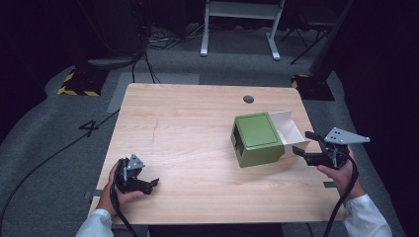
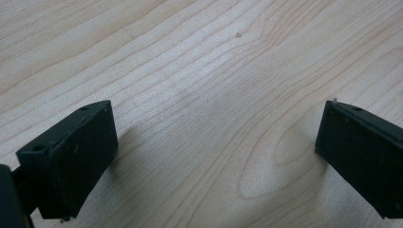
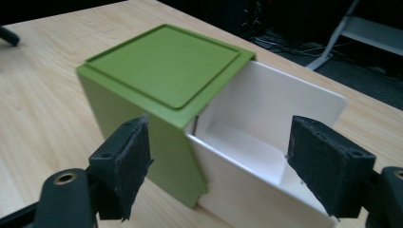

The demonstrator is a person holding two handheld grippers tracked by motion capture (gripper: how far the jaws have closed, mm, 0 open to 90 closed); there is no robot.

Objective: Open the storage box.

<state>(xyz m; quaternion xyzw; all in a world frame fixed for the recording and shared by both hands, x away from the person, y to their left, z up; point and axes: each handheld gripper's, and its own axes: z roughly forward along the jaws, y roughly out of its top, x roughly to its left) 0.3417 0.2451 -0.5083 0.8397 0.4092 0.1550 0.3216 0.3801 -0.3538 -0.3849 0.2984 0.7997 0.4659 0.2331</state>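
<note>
— Where does the box sit?

— A green plastic box with a square recessed top (image 1: 257,138) stands on the light wooden table (image 1: 188,123), on its right half. A white drawer (image 1: 290,132) is slid partway out of the side that faces the table's right edge.

— And the right gripper (image 1: 302,143)?

— It is held in the person's right hand (image 1: 341,173) just beside the drawer, at the table's right edge. Its jaws are spread wide. In the right gripper view (image 3: 218,166) the drawer's open white tray (image 3: 266,156) lies between the two black jaws, with the green shell (image 3: 161,80) just beyond the one on the left. I cannot tell whether either jaw touches the drawer wall; from above, the tips look very close to its outer end.

— Is the drawer holding anything?

— The part of its inside that shows is bare white.

— The left gripper (image 1: 148,185)?

— It is well apart from the box, near the table's front left corner, held low in the left hand (image 1: 116,190). In the left gripper view (image 2: 218,147) its jaws stand wide apart with bare wood grain (image 2: 214,71) between them, casting shadows on the surface close below.

— Anything else on the tabletop?

— A small round dark hole (image 1: 248,99) near the far edge.
</note>
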